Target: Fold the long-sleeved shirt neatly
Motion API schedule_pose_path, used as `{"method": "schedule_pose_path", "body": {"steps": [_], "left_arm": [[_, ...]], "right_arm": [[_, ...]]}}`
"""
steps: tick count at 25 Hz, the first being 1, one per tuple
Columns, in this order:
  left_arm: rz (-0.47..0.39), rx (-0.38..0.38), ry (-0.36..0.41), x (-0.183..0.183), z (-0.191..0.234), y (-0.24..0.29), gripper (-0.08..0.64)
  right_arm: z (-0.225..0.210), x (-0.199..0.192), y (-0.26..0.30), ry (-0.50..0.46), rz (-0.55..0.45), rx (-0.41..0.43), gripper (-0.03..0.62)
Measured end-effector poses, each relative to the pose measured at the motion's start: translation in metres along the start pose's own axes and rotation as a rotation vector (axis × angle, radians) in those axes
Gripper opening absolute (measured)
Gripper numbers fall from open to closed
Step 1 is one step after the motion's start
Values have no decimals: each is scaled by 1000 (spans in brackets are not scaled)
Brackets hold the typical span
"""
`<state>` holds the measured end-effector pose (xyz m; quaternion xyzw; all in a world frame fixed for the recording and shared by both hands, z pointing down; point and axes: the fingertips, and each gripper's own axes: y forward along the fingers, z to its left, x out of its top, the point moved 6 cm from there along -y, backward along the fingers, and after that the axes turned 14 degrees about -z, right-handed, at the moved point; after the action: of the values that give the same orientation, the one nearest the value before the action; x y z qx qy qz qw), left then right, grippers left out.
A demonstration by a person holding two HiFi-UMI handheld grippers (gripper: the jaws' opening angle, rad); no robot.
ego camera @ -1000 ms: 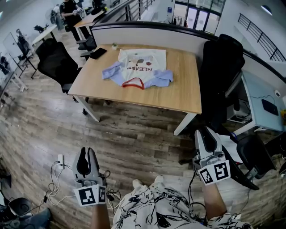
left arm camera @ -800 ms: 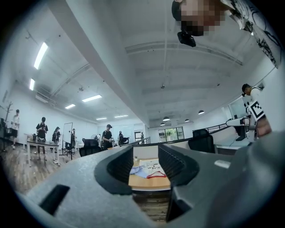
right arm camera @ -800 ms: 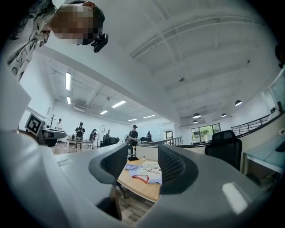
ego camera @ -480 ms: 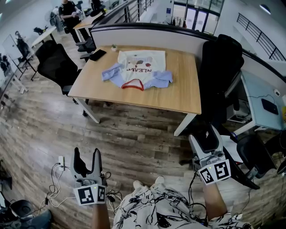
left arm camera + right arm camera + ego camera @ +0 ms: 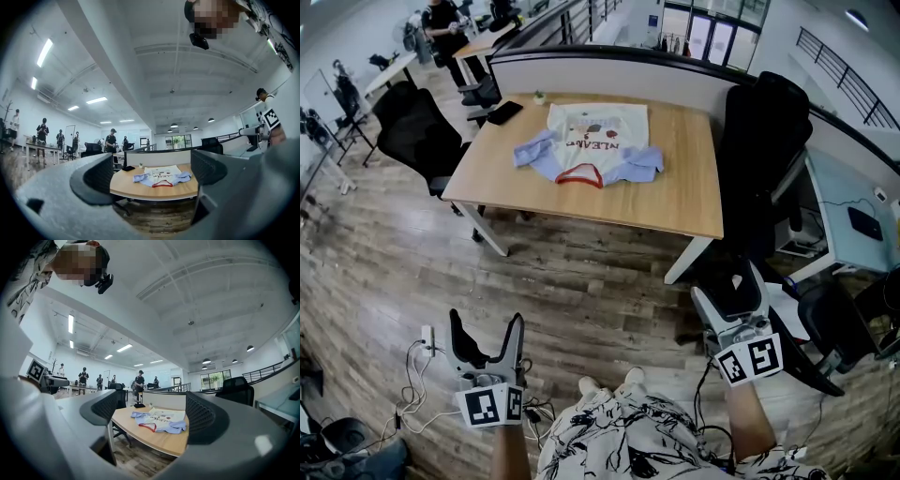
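The long-sleeved shirt (image 5: 589, 141) lies on the tabletop (image 5: 684, 202), well apart from the left gripper (image 5: 486, 326) and right gripper (image 5: 729, 286), whose fingers (image 5: 101, 180) have just opened wide, empty; only the head view shows the floor cables (image 5: 412, 370).

The wooden bench (image 5: 675, 192) stands on white legs on a plank floor (image 5: 581, 281). A shirt (image 5: 598, 139) lies spread on its far half: white printed body, pale blue sleeves bunched at either side, red-edged collar toward the near edge. A flat black thing (image 5: 506, 112) lies at the far left corner. A small pot-like item (image 5: 540, 97) sits near it at the back edge.
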<state>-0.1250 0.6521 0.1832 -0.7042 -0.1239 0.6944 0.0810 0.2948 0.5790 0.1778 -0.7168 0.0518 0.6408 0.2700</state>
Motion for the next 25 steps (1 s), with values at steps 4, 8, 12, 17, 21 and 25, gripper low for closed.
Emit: {"method": "schedule_pose_path", "body": {"steps": [4, 8, 12, 17, 21, 25], "left_arm": [[14, -2, -9, -5, 3, -1, 540], [20, -5, -14, -8, 13, -1, 558], [22, -14, -19, -11, 21, -3, 563], [24, -10, -47, -20, 33, -10, 584], [59, -23, -29, -28, 49, -1, 595], [74, -14, -36, -39, 53, 11, 595]], "right_arm": [[4, -4, 0, -13, 10, 8, 480], [14, -8, 5, -19, 21, 11, 493], [22, -10, 5, -3, 8, -6, 492], [30, -19, -6, -21, 22, -39, 494], [37, -30, 0, -14, 58, -58, 492], [32, -39, 13, -11, 73, -61, 492]]}}
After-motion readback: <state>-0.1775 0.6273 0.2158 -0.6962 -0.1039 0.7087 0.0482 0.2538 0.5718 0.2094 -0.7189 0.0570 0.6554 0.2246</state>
